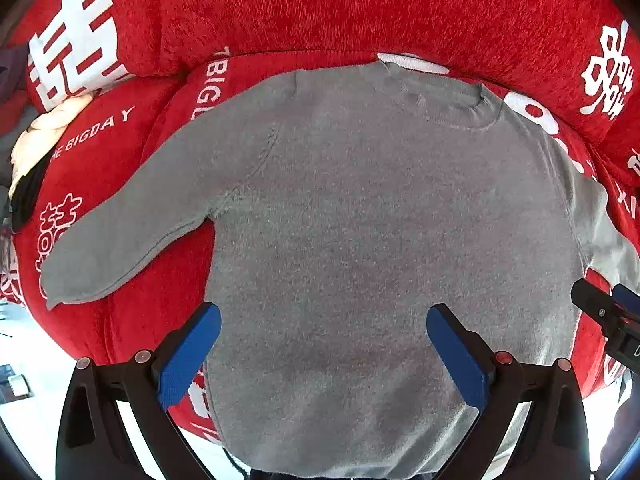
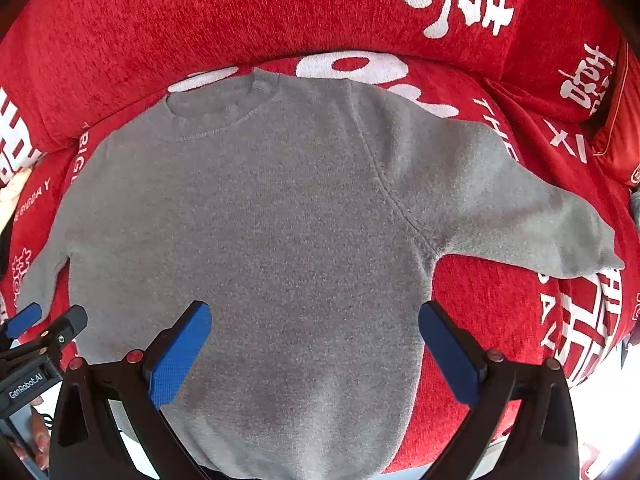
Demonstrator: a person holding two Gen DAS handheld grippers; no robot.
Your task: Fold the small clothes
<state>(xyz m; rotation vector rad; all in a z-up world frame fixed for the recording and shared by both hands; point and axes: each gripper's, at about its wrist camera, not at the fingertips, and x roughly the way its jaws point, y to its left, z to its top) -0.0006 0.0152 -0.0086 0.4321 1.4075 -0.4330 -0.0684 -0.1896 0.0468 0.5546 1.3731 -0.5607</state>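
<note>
Sweater: a small grey knit sweater (image 1: 360, 240) lies flat and face up on a red sofa cover (image 1: 360, 8), neckline toward 12 o'clock, hem toward 6 o'clock.
Neckline: a ribbed round collar (image 2: 216, 116), the stitching line curved below it.
Sleeves: the left sleeve (image 1: 132, 236) runs out toward 8 o'clock, tapering to a blunt cuff; the right sleeve (image 2: 520, 216) runs toward 4 o'clock, spread out flat on the cover.
Fabric: soft, speckled, slightly fuzzy knit with raised shoulder seams.
Sofa cover: nubby red chenille with white woven characters and the lettering "THE BIGDAY" (image 1: 94, 132).
Backrest: a plump red roll (image 2: 200, 20) across 12 o'clock, same weave.
Left gripper (image 1: 324, 320): blue ribbed pads on black arms, spread wide apart, hanging over the sweater's lower body, holding nothing.
Right gripper (image 2: 314, 318): the same build, fingers wide apart, over the lower body toward the sweater's right edge.
Cream cloth (image 1: 40, 140): a pale bundle at 9 o'clock in the left wrist view, beside the cushion.
</note>
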